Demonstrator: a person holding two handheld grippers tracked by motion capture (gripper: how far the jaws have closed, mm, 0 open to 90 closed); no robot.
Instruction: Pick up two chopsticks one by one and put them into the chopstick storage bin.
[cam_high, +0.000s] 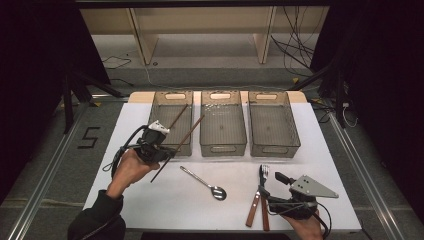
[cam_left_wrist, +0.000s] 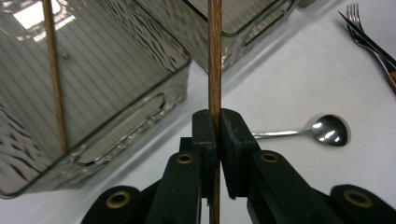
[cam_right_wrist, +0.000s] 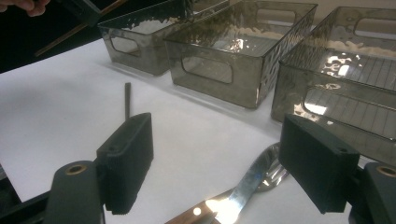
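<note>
White tabletop (cam_high: 150, 200) in a dim room, with pale shelving and loose cables on the floor beyond it. Three clear, ribbed plastic bins stand side by side along the far edge: a left bin (cam_high: 172, 102), a middle bin (cam_high: 223, 145) and a right bin (cam_high: 274, 147).

At the near left, the person's left hand (cam_high: 129, 169) holds the left gripper (cam_high: 161, 156) just in front of the left bin. Its jaws are closed tight on a thin brown chopstick (cam_high: 184, 139), which slants up and away over the bin's near right corner. In the left gripper view the chopstick (cam_left_wrist: 215, 60) runs straight up between the two black jaws. A second chopstick (cam_high: 178, 116) leans inside the left bin.

A metal spoon (cam_high: 205, 183) lies on the tabletop in front of the middle bin, bowl toward the near side.

At the near right, the right gripper (cam_high: 281, 177) rests low over the tabletop with its jaws spread wide and nothing between them. Just beside it lie a fork (cam_high: 262, 187) and a knife (cam_high: 254, 207), both with wooden handles pointing toward the near edge. The right gripper view shows the knife's blade (cam_right_wrist: 250, 179) below the open jaws.
</note>
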